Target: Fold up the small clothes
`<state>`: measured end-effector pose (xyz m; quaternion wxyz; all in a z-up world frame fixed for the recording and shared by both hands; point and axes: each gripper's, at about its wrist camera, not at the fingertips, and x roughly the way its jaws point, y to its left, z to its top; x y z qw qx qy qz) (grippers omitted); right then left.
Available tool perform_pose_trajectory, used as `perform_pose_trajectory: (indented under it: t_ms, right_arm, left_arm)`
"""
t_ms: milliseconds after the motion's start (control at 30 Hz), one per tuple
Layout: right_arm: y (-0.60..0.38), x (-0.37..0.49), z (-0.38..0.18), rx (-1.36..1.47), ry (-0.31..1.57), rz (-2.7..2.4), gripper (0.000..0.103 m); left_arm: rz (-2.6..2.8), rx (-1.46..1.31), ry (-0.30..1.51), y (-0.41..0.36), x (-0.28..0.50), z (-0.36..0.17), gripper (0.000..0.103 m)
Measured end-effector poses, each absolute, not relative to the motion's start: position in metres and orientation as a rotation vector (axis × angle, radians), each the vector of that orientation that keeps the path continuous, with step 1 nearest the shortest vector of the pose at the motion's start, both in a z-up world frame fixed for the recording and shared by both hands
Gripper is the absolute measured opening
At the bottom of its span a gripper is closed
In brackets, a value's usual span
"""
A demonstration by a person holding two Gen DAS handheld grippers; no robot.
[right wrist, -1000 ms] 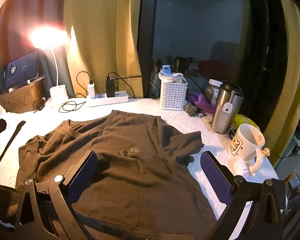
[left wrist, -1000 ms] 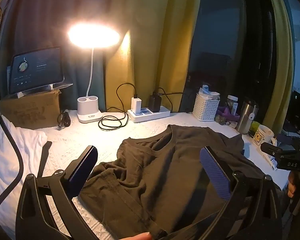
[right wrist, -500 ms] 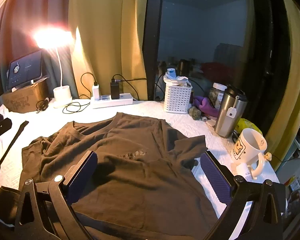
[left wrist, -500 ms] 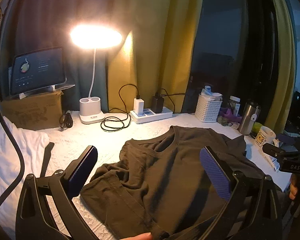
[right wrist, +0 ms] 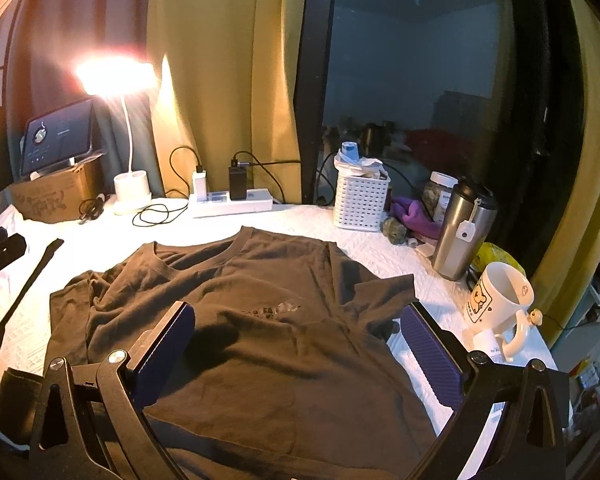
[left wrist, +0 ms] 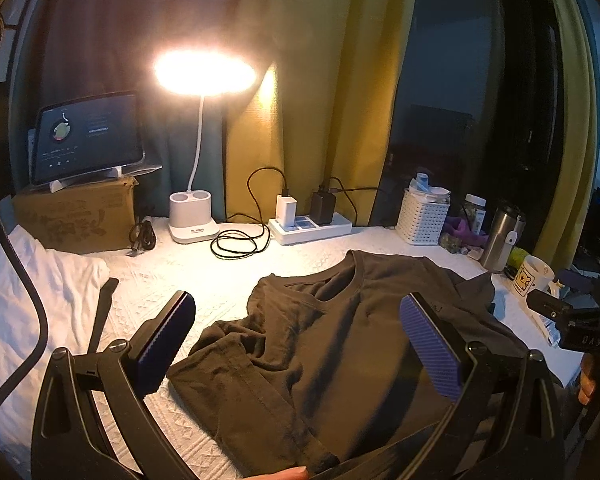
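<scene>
Left gripper (left wrist: 298,346) near, blue-padded jaws spread wide, nothing held, above rumpled left side of dark brown cotton T-shirt (right wrist: 260,320). Right gripper (right wrist: 298,346) likewise wide apart, empty, over shirt's lower front. Shirt spread on white quilted tabletop (right wrist: 300,216), collar far. White cartoon mug (right wrist: 496,300) right. Lit white desk lamp (left wrist: 198,120) far left.

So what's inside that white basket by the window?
The white basket holds a blue-capped bottle and some crumpled white packaging poking out at the top. Whatever lies lower down cannot be made out through its walls.
</scene>
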<state>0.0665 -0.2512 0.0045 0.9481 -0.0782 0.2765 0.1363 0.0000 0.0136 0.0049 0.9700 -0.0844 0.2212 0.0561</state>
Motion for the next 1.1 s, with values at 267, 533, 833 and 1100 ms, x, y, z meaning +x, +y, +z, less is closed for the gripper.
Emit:
perform_pose_trajectory:
  t_ms: [267, 533, 833, 1100]
  right_arm:
    - [-0.2513, 0.0660, 0.0049, -0.160, 0.564, 0.274, 0.103]
    - [-0.2513, 0.0659, 0.0045, -0.159, 0.564, 0.275, 0.103]
    - [-0.2531, 0.0659, 0.0037, -0.157, 0.567, 0.272, 0.103]
    - [-0.2537, 0.0663, 0.0035, -0.157, 0.568, 0.271, 0.103]
  left_arm:
    - [0.127, -0.167, 0.449, 0.0138, -0.0009, 0.0046, 0.101]
    - [0.133, -0.165, 0.458, 0.0128, 0.0002, 0.0045, 0.101]
    - [0.136, -0.164, 0.460, 0.0131, 0.0009, 0.0045, 0.101]
    - [0.135, -0.160, 0.467, 0.0151, 0.0024, 0.0035, 0.101]
